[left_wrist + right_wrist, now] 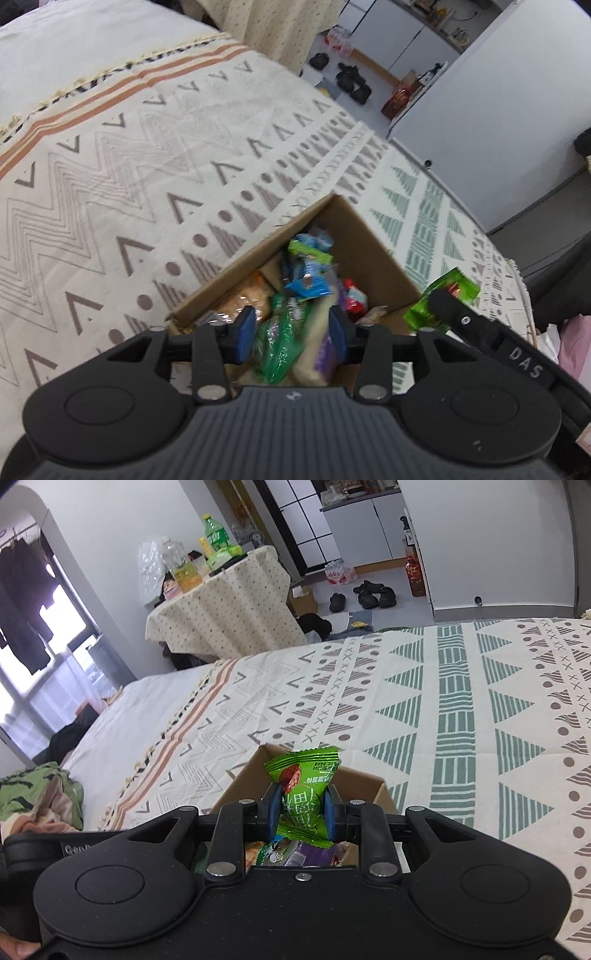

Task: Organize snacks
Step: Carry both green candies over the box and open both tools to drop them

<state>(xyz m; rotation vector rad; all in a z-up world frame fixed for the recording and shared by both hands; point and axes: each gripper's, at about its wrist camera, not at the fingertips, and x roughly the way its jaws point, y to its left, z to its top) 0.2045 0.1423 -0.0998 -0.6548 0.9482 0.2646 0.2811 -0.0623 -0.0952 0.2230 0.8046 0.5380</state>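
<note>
Two grippers were over the cardboard box [364,258], which sat on the patterned bedspread [147,166], toward its green-patterned end and close to the near edge.

L gripper [291,330]: pointed steeply down into the box. My blue pads [245,332] stood partly apart w/ nothing pressed between them. Below the gap lay loose packets: a green-and-white wrapper [282,341], a pale one w/ purple print [321,350], blue ones [308,284] further in, a red one [352,299] by the right wall, and an orange-brown bag [245,301] by the left wall. Pics are blurred there, so I couldn't tell whether either pad touched a packet. No packet hung from this claw.

R gripper [301,810]: nearly closed, pads [274,808] clamped on both sides of a green snack packet [304,775]. Packet stood upright, its crimped top edge fanned out above the fingertips and its lower crimp below them. It hung above the box opening, other wrappers visible beneath it. In the left wrist view the same green packet [443,299] showed at the box's right corner, held by my other claw, its black finger [448,308] across it.

Beyond the bedspread's far edge: a side table [229,609] w/ dotted cloth carrying bottles, and dark shoes [373,592] on the floor.
</note>
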